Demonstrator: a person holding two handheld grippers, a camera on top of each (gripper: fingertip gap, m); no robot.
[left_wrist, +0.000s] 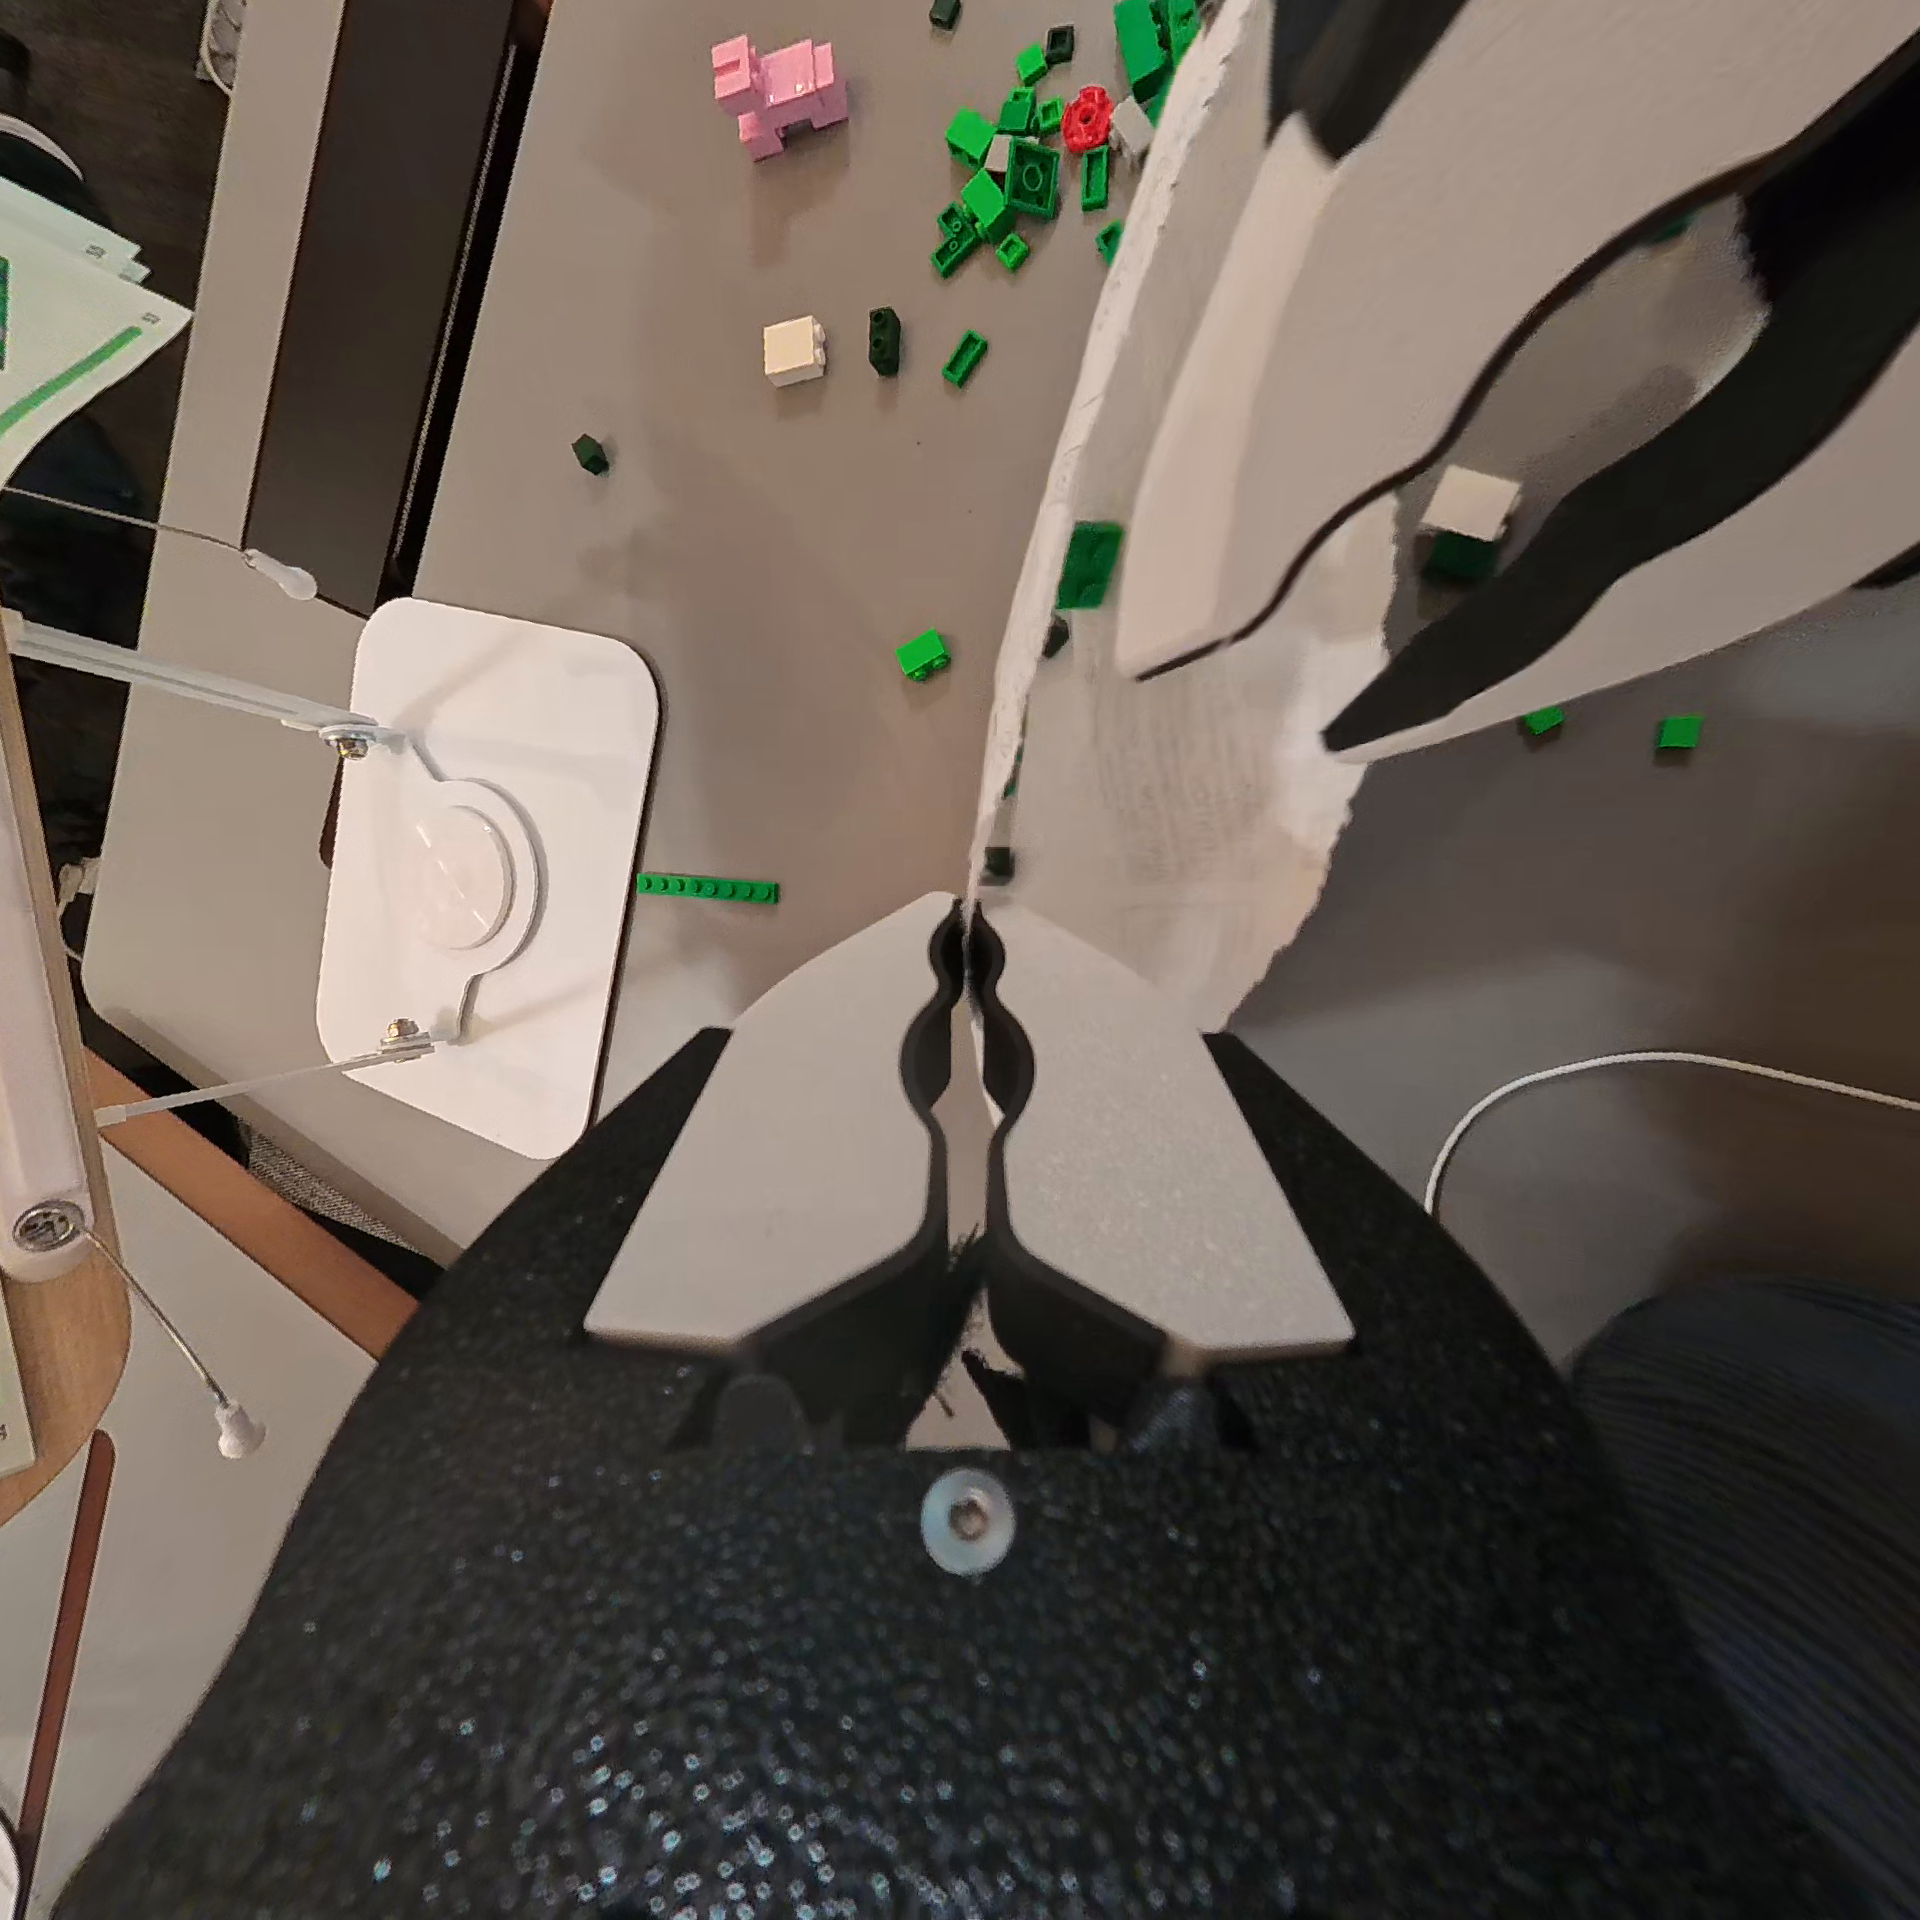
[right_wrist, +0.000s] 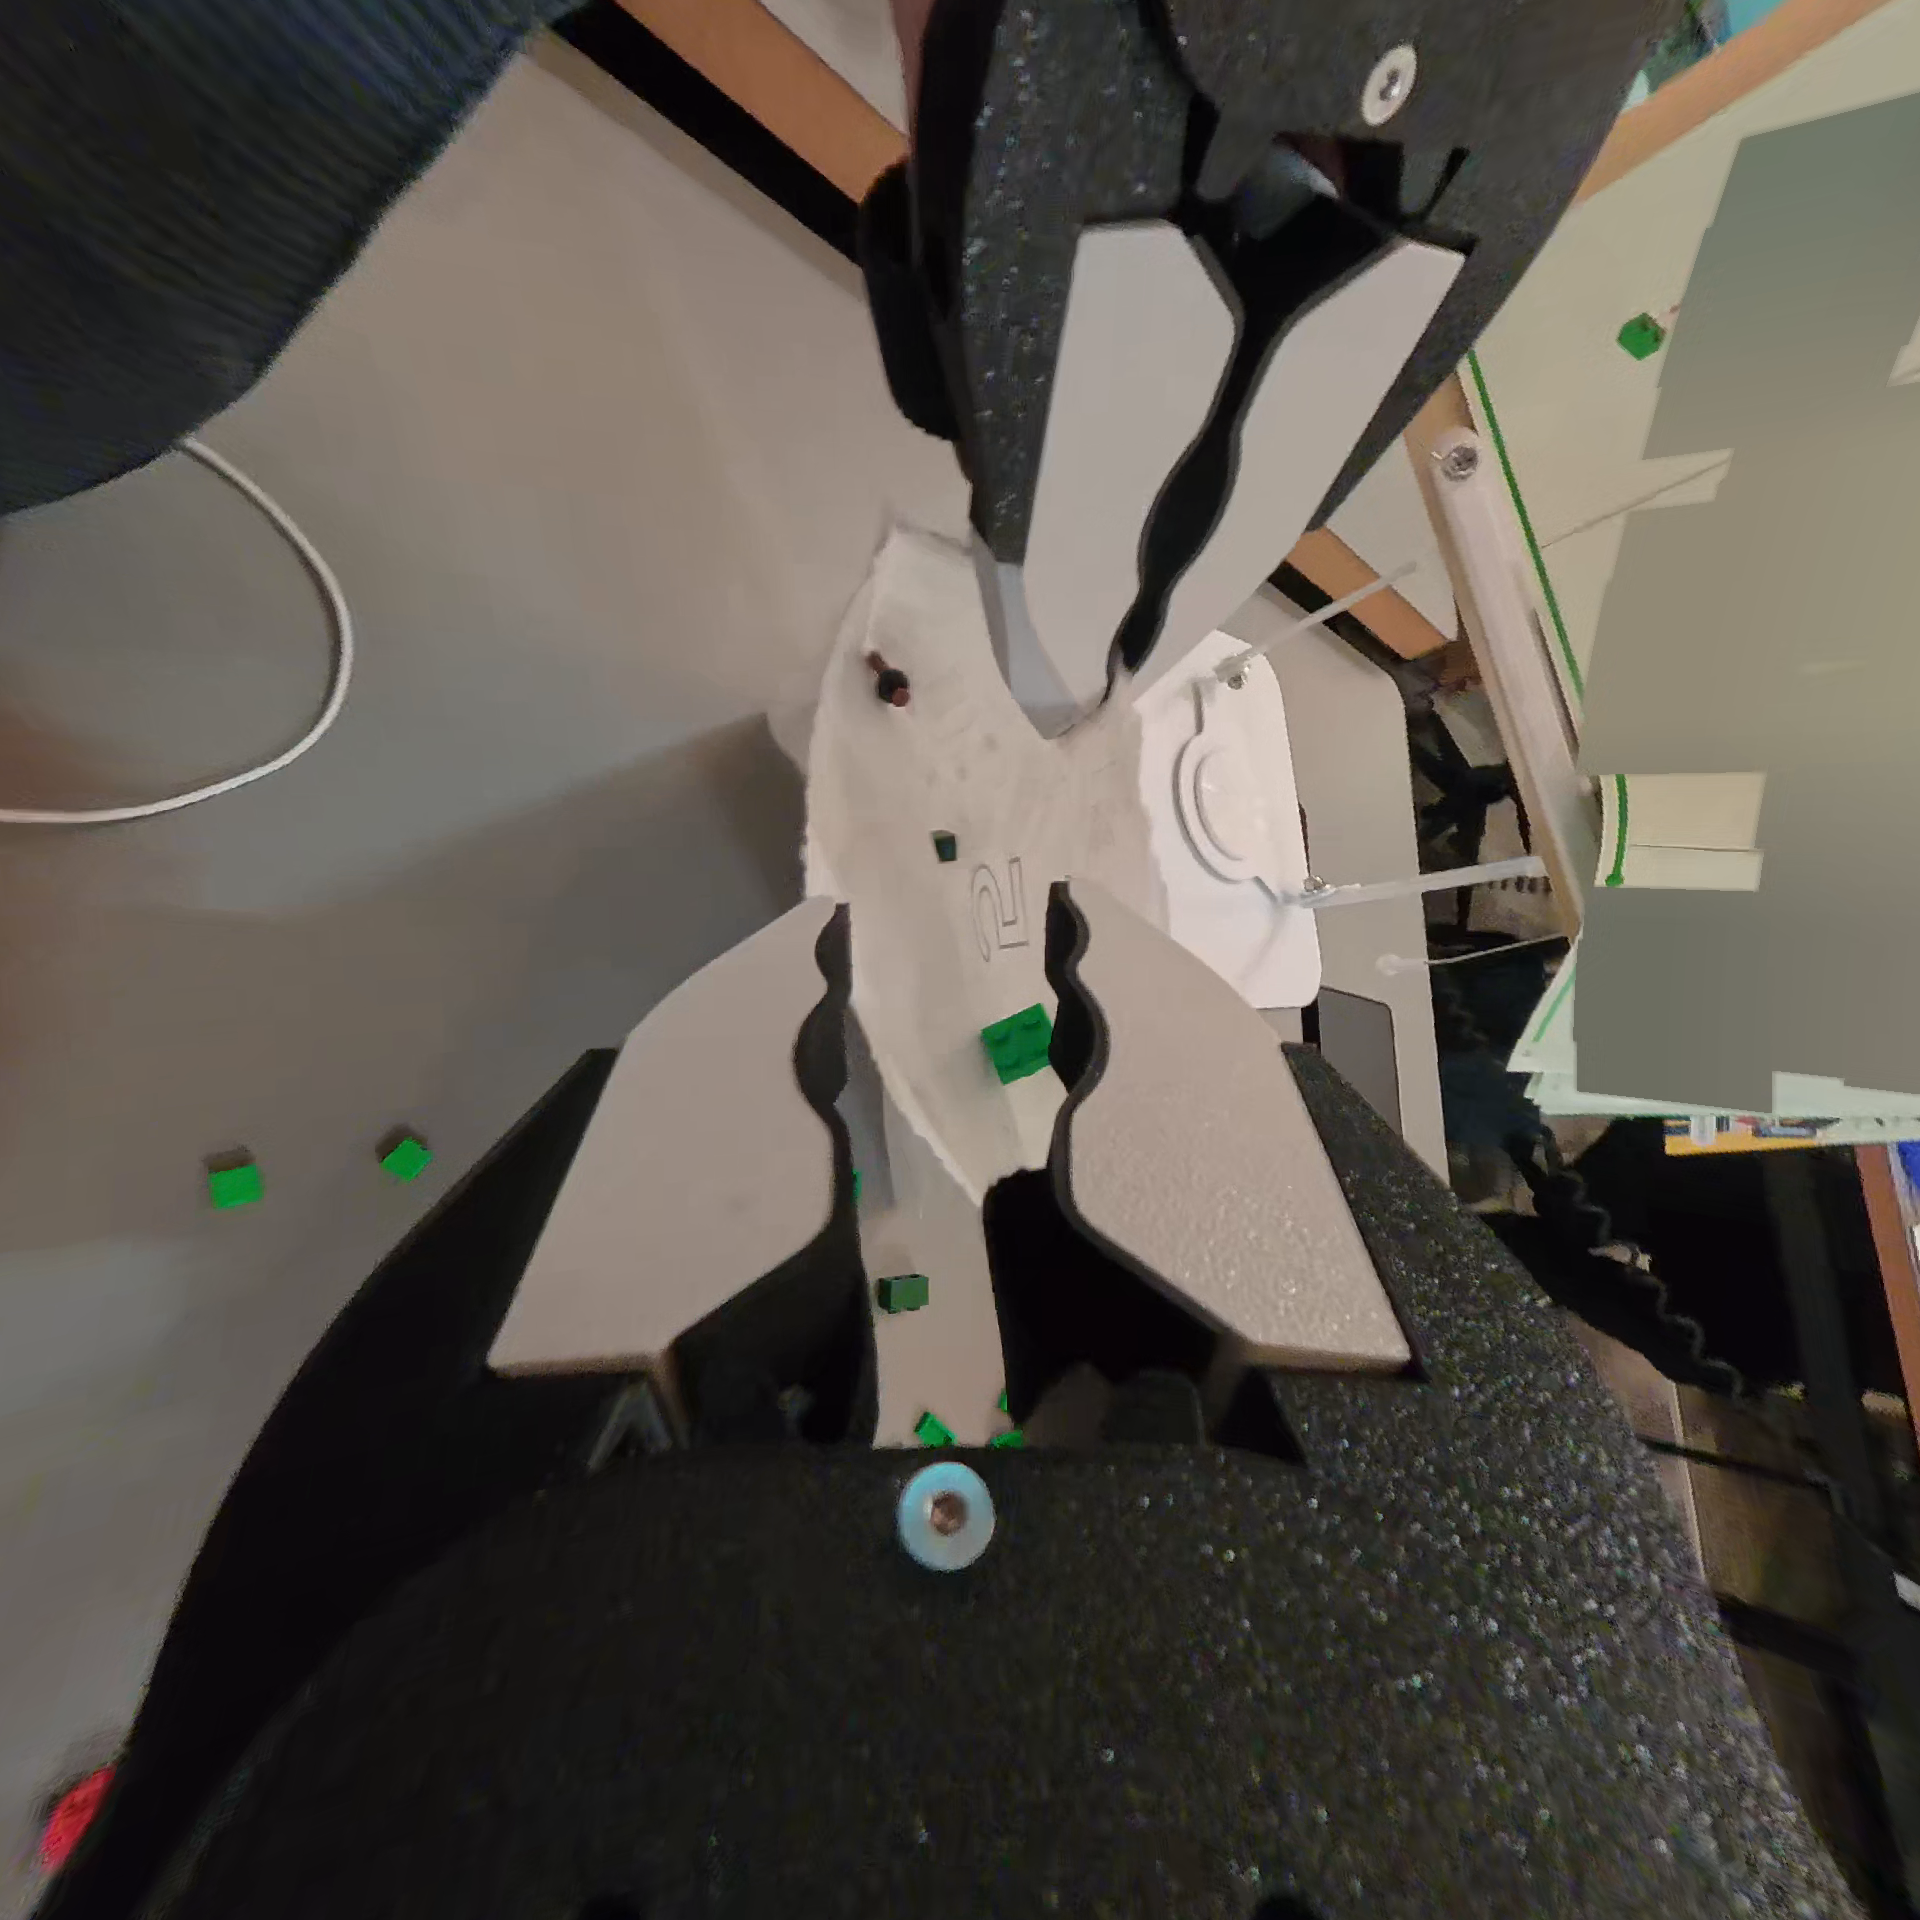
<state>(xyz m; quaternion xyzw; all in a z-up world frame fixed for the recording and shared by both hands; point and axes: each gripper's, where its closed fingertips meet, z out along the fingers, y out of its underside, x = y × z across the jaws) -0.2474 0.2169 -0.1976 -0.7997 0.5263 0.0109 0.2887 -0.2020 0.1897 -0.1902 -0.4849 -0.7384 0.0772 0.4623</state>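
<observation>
My left gripper (left_wrist: 961, 914) is shut on the edge of a torn white paper bag (left_wrist: 1174, 831) that stands up from the grey table. My right gripper (left_wrist: 1242, 707) shows at upper right, jaws apart around the bag's other side. In the right wrist view my right gripper (right_wrist: 948, 904) is open, with the bag (right_wrist: 935, 790) lying between its fingers. A green brick (right_wrist: 1016, 1042), a small dark green piece (right_wrist: 943, 845) and a dark brown piece (right_wrist: 890, 683) lie in the bag. The left gripper (right_wrist: 1070, 717) pinches the far edge.
On the grey table (left_wrist: 790, 623) are a pink brick pig (left_wrist: 777, 94), a pile of green bricks (left_wrist: 1023, 177) with a red round piece (left_wrist: 1088, 116), a white brick (left_wrist: 795, 351) and a long green plate (left_wrist: 707, 890). A white stand base (left_wrist: 488, 873) and a white cable (right_wrist: 312, 644) lie nearby. My right fingertips sit around 6 cm from my left ones.
</observation>
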